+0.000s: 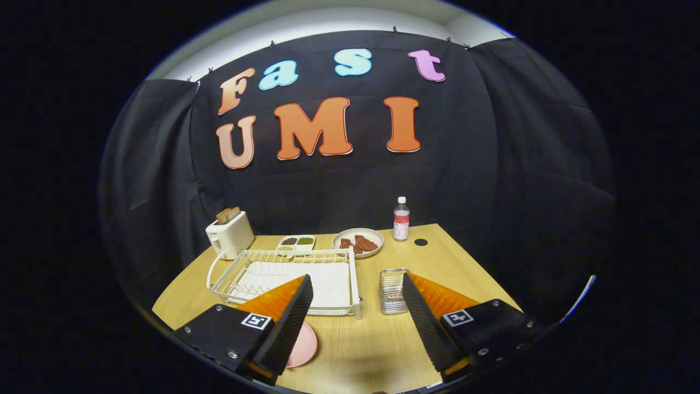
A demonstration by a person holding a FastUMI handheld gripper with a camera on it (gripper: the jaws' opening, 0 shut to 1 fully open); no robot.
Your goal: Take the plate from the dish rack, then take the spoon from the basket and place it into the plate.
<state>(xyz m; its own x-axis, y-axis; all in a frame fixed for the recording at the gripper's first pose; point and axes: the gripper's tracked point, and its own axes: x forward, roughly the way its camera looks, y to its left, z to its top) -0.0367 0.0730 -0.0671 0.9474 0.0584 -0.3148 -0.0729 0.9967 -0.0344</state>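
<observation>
Gripper (355, 306) fingers spread wide, held nothing, touched nothing | pale pink round plate (304, 345) lay flat on the wooden table (355, 339), near side of the white wire dish rack (284, 276), partly behind the left finger | small metal wire basket (392, 290) just right of rack; spoon not discernible | bottle (401, 219) label unreadable

Bottle (401, 219) label too small to read, toaster (229, 234) mark perhaps a logo (illegible)
</observation>
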